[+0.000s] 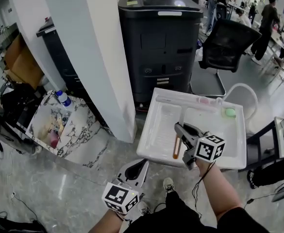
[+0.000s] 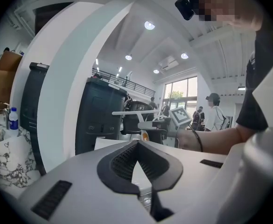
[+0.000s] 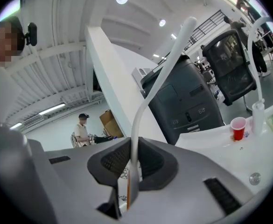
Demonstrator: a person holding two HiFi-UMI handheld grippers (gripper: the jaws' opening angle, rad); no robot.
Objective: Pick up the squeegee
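The left gripper (image 1: 144,162) sits lowest in the head view, close to the person's body and over the grey floor (image 1: 59,188). Its own view shows the jaw tips meeting with nothing between them. The right gripper (image 1: 179,129) is further out and to the right, held over the near part of a white sink basin (image 1: 154,130). Its jaws are clamped on the squeegee (image 3: 169,64). In the right gripper view, the white handle runs up from between the pads in a long curve, and an orange part shows below the jaws. In the head view that orange end hangs just under the jaw tips, clear of the basin.

At the far side of the basin stand a red cup (image 3: 238,128), a green sponge (image 1: 229,112) and an arched white faucet (image 1: 239,85). Beyond the basin are a dark grey machine (image 1: 158,47) and, to its right, a black office chair (image 1: 226,45). A white pillar (image 1: 98,57) rises on the left. Past it, a blue-capped bottle (image 1: 64,99) stands on a marble-patterned counter (image 1: 83,125).
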